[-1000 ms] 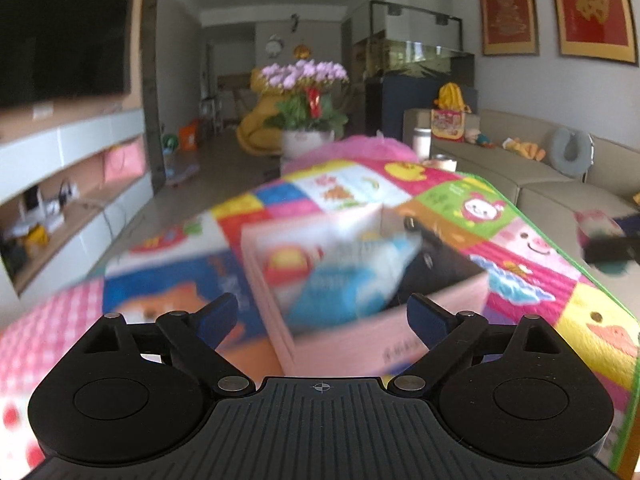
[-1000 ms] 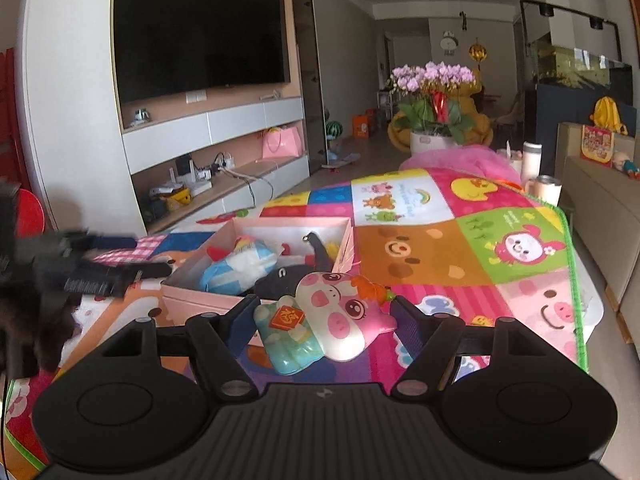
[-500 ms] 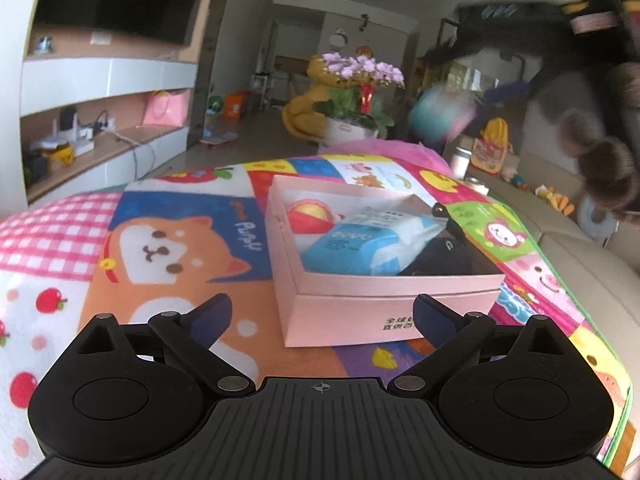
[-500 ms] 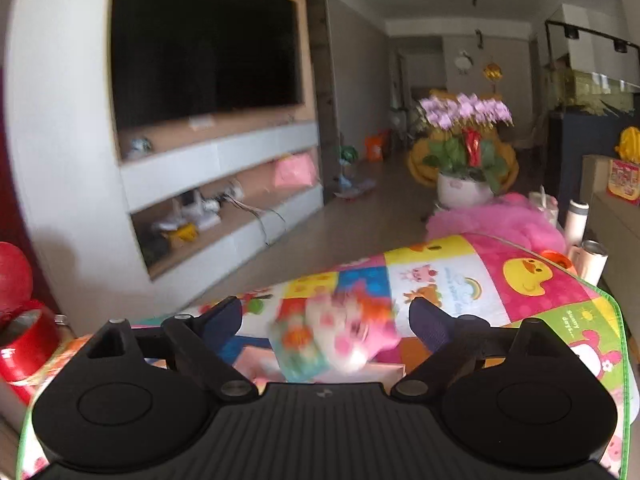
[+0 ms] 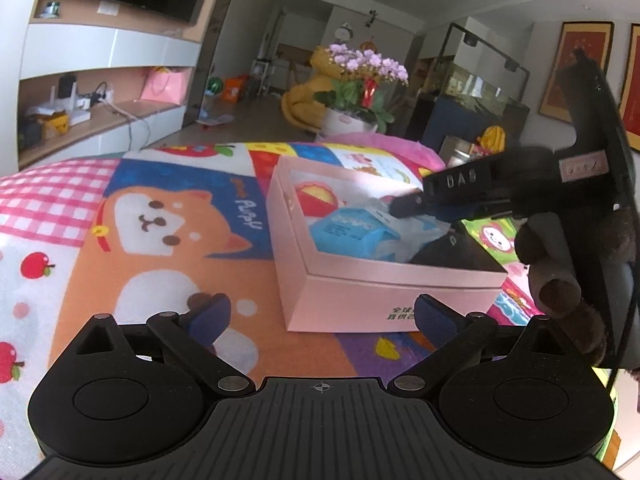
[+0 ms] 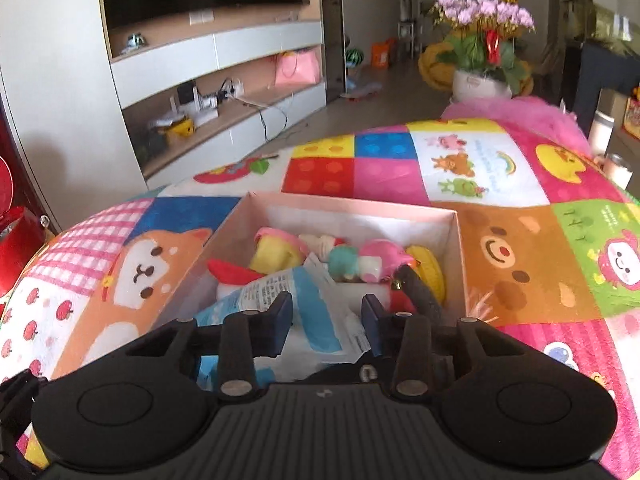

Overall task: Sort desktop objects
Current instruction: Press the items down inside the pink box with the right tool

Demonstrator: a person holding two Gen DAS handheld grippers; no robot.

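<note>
A pink box (image 5: 384,292) stands on the patchwork cloth and holds a blue tissue pack (image 5: 352,232), a red and yellow toy (image 5: 316,196) and a black item (image 5: 452,252). My left gripper (image 5: 322,314) is open and empty, low in front of the box. My right gripper (image 6: 326,316) hovers over the box (image 6: 458,248), fingers parted with nothing between them, above the tissue pack (image 6: 280,292). The pig plush toy (image 6: 368,262) lies in the box beyond the fingertips. The right gripper also shows in the left wrist view (image 5: 408,206), reaching into the box.
The colourful cloth (image 6: 520,240) covers the table. A TV unit with shelves (image 6: 216,80) is to the left. A potted orchid (image 6: 484,40) stands beyond the far end. A red object (image 6: 12,232) sits at the left edge. Cups (image 6: 600,132) stand far right.
My right gripper swung over the box with the pig plush, came down and let it go into the box. My left gripper drew back to the box's near corner.
</note>
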